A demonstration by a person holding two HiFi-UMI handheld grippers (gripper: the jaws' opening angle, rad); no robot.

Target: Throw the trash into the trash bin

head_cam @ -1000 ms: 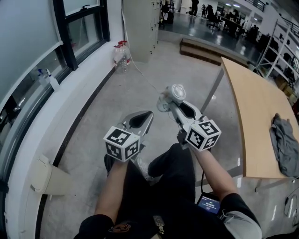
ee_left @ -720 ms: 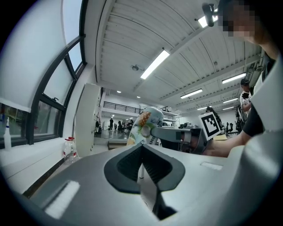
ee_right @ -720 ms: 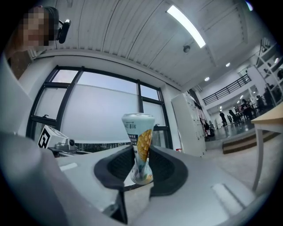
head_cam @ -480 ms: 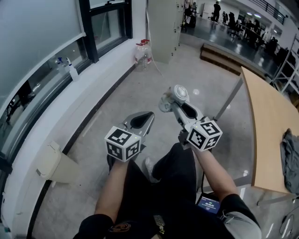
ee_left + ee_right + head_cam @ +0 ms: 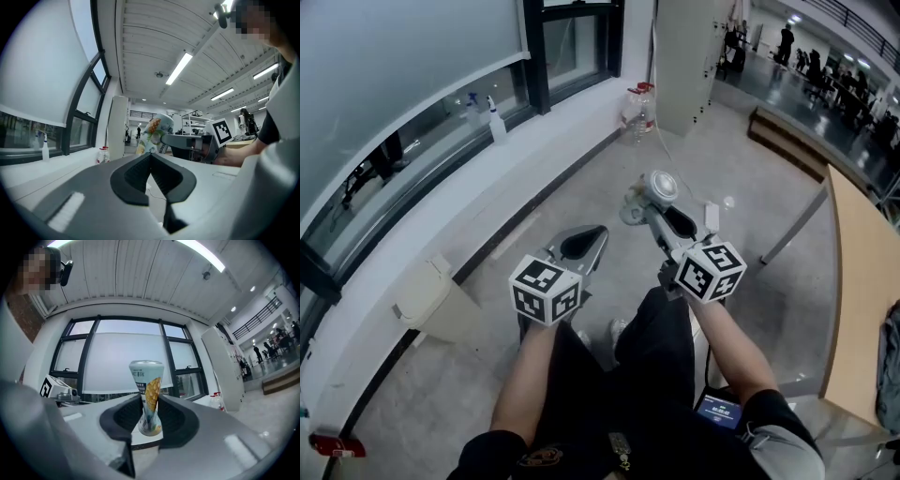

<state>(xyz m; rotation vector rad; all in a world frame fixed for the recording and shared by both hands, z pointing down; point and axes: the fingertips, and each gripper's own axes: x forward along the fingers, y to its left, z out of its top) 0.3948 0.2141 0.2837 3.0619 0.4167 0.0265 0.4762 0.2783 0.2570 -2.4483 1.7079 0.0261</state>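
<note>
**Cup held, scene shifted**

Since a second ago we see the trash bin (image 5: 431,305) slid right and the table (image 5: 862,281) edged off; our right gripper (image 5: 651,208) clamps the cup (image 5: 146,380), well right of the bin; gripper views alone show its pineapple print; our left gripper (image 5: 598,231) is clenched, empty.

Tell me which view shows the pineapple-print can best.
The right gripper view: the can stands upright and fills the middle, pinched at its waist between the jaws of the right gripper, with its print facing the camera. The head view shows only its round top. The left gripper view shows it small, from the side.
</note>
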